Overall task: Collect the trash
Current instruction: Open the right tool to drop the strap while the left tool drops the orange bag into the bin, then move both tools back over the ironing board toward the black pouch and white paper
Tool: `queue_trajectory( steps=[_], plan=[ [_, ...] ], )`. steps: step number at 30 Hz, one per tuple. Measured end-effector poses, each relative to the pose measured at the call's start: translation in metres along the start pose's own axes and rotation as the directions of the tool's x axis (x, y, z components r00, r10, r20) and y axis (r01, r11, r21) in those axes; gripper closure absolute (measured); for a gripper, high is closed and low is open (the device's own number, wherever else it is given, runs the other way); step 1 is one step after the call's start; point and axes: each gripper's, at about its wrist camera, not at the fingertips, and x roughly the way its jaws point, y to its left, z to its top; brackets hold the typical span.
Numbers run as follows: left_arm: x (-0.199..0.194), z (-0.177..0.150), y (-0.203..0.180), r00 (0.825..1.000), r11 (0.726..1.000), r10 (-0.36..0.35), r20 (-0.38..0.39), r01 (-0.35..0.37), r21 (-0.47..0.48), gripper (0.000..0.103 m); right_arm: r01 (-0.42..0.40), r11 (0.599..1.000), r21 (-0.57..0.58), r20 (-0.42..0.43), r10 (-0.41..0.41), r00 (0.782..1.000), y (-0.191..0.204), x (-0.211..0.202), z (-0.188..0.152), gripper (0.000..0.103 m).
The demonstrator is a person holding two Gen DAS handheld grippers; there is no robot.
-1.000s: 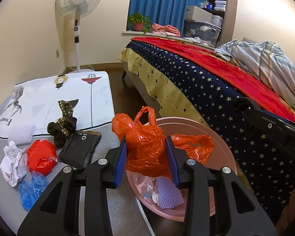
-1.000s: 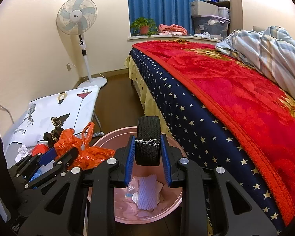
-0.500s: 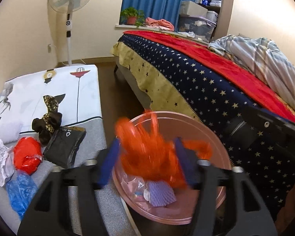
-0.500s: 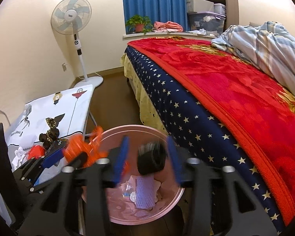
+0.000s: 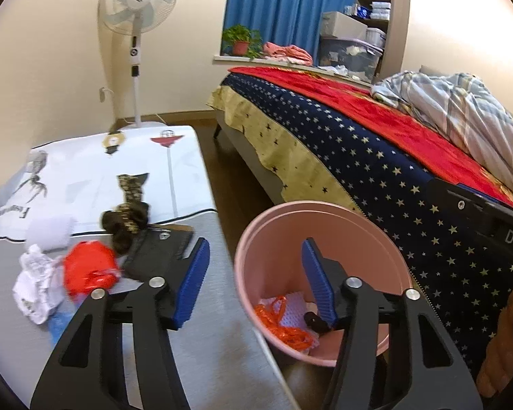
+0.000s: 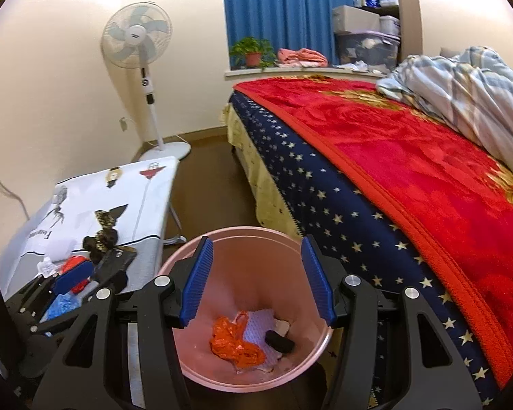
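A pink bin (image 5: 325,205) stands on the floor between the table and the bed. In it lie a crumpled orange plastic bag (image 6: 234,341), a black roll (image 6: 279,340) and a pale purple sheet. My right gripper (image 6: 257,239) hangs open over the bin, empty. My left gripper (image 5: 255,244) hovers over the bin's left rim; its jaws are closing with nothing between them. On the table lie a red bag (image 5: 87,268), crumpled white paper (image 5: 34,283), a blue bag (image 5: 56,324) and a black pouch (image 5: 157,253).
The table (image 5: 85,171) has a printed white cover and carries a dark patterned cloth (image 5: 126,218). A bed (image 6: 393,171) with a red and starred blanket fills the right side. A standing fan (image 5: 136,34) is by the far wall. A hand (image 5: 506,341) shows at the lower right.
Both grippers opened. The orange bag dropped from the left gripper and the black roll from the right; both now lie in the pink bin. The left gripper shifted slightly left.
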Motion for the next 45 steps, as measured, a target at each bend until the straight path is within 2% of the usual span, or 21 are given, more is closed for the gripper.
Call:
queue_trajectory(
  steps=[9,16,23,34,36,37,45],
  plan=[
    [-0.033,-0.004,0.043,0.996,0.995,0.08,0.032,-0.078,-0.06,0.054,-0.075,0.996,-0.038,0.031,0.076,0.997,0.032,-0.014,-0.001,0.053],
    [-0.052,-0.011,0.084,0.985,0.982,0.166,0.043,-0.16,-0.104,0.057,-0.136,0.988,-0.067,0.016,0.138,0.99,0.065,-0.008,-0.003,0.066],
    [-0.06,-0.021,0.123,0.972,0.962,0.233,0.025,-0.226,-0.155,0.059,-0.218,0.975,-0.038,-0.032,0.217,0.976,0.094,0.015,-0.006,0.076],
    [-0.047,-0.033,0.157,0.958,0.932,0.285,-0.039,-0.287,-0.22,0.059,-0.282,0.958,-0.052,-0.099,0.276,0.956,0.136,0.051,-0.02,0.077],
    [-0.043,-0.034,0.159,0.954,0.927,0.296,-0.051,-0.3,-0.223,0.057,-0.291,0.955,-0.055,-0.113,0.284,0.952,0.143,0.058,-0.023,0.076],
    [-0.04,-0.035,0.161,0.952,0.925,0.301,-0.061,-0.307,-0.225,0.052,-0.296,0.954,-0.056,-0.121,0.287,0.95,0.146,0.062,-0.025,0.077],
    [-0.023,-0.04,0.172,0.948,0.922,0.301,-0.102,-0.317,-0.224,0.052,-0.322,0.946,-0.043,-0.203,0.307,0.93,0.168,0.098,-0.041,0.073]
  ],
)
